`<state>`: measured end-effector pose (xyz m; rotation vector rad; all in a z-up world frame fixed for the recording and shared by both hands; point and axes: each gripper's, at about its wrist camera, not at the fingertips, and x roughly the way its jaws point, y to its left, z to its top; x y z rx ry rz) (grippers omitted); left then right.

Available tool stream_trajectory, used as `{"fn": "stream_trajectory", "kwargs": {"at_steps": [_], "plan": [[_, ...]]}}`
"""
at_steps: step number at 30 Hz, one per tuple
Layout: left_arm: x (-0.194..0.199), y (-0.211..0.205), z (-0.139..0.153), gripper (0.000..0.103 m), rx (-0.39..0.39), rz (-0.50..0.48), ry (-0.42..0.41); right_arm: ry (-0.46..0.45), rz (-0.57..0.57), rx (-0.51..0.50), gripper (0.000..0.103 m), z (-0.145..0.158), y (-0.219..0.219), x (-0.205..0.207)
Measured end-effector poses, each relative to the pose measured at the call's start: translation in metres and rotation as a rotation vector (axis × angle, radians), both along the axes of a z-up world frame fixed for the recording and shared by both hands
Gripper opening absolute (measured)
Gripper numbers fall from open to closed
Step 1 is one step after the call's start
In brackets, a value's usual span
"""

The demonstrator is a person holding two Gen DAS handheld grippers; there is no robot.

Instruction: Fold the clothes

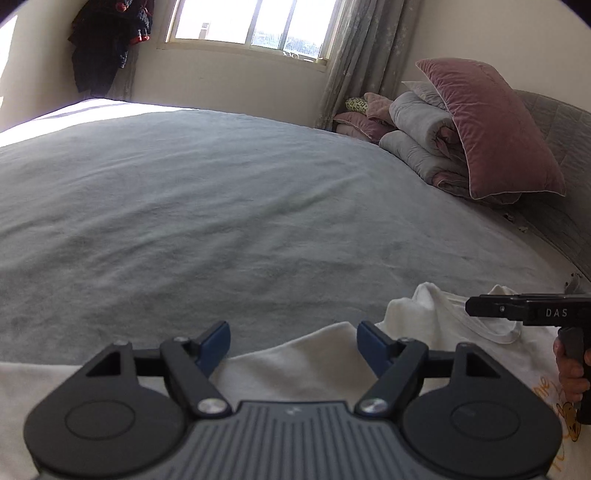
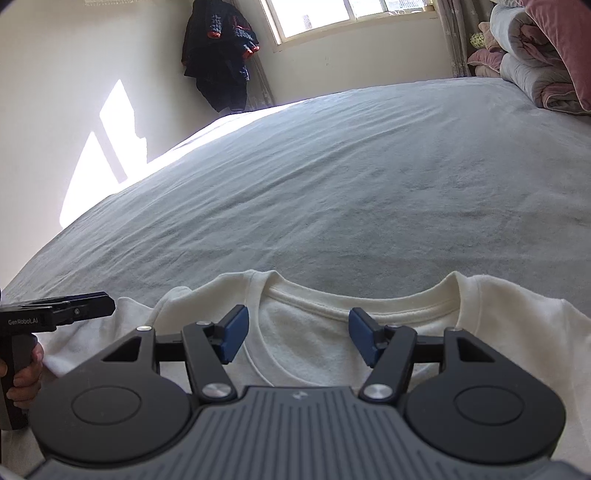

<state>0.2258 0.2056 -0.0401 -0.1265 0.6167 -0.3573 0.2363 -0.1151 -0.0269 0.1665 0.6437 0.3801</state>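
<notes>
Both grippers are sitting wide apart with nothing pinched between the blue pads, so neither has a hold on anything; the left gripper (image 1: 293, 347) hovers over a folded-over flap of the white t-shirt (image 2: 317, 332), and the right gripper (image 2: 295, 338) hangs right above the collar (image 2: 354, 301), its pads roughly straddling the neck opening without pressing on it, as far as I can tell.

Taking the collar as the landmark: the shirt lies flat on the grey bedspread (image 2: 351, 184) at the near edge of the bed, neck pointing toward the far side and the window (image 1: 255, 26); the body runs back toward the person, under both tools, so its long axis goes near to far. The shoulders spread out to either side of the collar; the left-hand one is bunched up just beside the left gripper, the right-hand one lies smoother.

My guess is the next move is a grab at the shoulders; the right gripper is the nearer one to the collar, the left is closer to the rumpled sleeve side. The pink pillow (image 1: 491, 125) and the rolled duvet (image 1: 421, 133) are well beyond the collar, out of the way.
</notes>
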Motion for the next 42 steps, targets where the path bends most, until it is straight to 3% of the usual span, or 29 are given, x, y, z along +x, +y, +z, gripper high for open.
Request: {"fn": "stream_trajectory", "kwargs": {"at_steps": [3, 6, 8, 9, 10, 11, 13, 15, 18, 20, 24, 26, 27, 29, 30, 32, 35, 42], "plan": [[0.003, -0.01, -0.003, 0.066, 0.03, -0.008, -0.003, -0.036, 0.034, -0.058, 0.064, 0.002, 0.018, 0.018], [0.0, -0.015, -0.008, 0.05, 0.052, 0.026, 0.004, -0.027, 0.076, -0.075, 0.064, -0.005, 0.029, 0.031], [-0.003, -0.019, -0.009, 0.03, 0.061, 0.017, -0.007, -0.048, 0.08, -0.127, 0.061, -0.012, 0.037, 0.03], [-0.005, -0.02, -0.009, 0.023, 0.066, 0.011, -0.014, -0.066, 0.085, -0.145, 0.053, -0.013, 0.04, 0.027], [-0.007, -0.022, -0.008, 0.012, 0.071, 0.02, -0.019, -0.085, 0.089, -0.163, 0.038, -0.015, 0.043, 0.024], [-0.01, -0.024, -0.007, 0.007, 0.083, 0.028, -0.028, -0.101, 0.093, -0.177, 0.029, -0.016, 0.046, 0.021], [-0.016, -0.026, -0.004, 0.006, 0.105, 0.056, -0.064, -0.129, 0.1, -0.195, 0.019, -0.014, 0.048, 0.017], [-0.021, -0.027, 0.0, 0.005, 0.116, 0.097, -0.099, -0.183, 0.076, -0.211, 0.017, -0.01, 0.049, 0.01], [-0.016, -0.031, -0.004, 0.006, 0.159, 0.12, -0.086, -0.21, 0.057, -0.238, 0.017, -0.01, 0.051, 0.01], [-0.01, -0.034, -0.009, 0.006, 0.188, 0.121, -0.056, -0.159, 0.059, -0.285, 0.017, -0.018, 0.058, 0.018], [-0.006, -0.028, -0.01, 0.01, 0.149, 0.137, -0.029, -0.144, 0.057, -0.33, 0.018, -0.021, 0.064, 0.021], [-0.006, -0.02, -0.008, 0.018, 0.091, 0.153, -0.014, -0.141, 0.043, -0.326, 0.024, -0.02, 0.062, 0.021], [-0.006, -0.016, -0.007, 0.024, 0.062, 0.161, -0.007, -0.139, 0.037, -0.32, 0.034, -0.019, 0.061, 0.021], [-0.007, -0.008, -0.003, 0.044, 0.008, 0.187, 0.016, -0.125, 0.016, -0.288, 0.052, -0.015, 0.053, 0.021], [-0.007, -0.005, 0.002, 0.046, -0.018, 0.206, 0.031, -0.111, 0.012, -0.261, 0.056, -0.012, 0.047, 0.02], [-0.007, 0.001, 0.01, 0.046, -0.069, 0.243, 0.062, -0.076, -0.014, -0.206, 0.057, -0.003, 0.032, 0.015], [-0.015, -0.007, 0.03, 0.046, -0.037, 0.273, 0.069, -0.038, -0.056, -0.156, 0.057, 0.011, 0.01, 0.0], [-0.054, -0.05, 0.056, 0.054, -0.006, 0.215, 0.085, 0.038, -0.118, -0.15, 0.064, 0.027, -0.029, -0.06]]}}
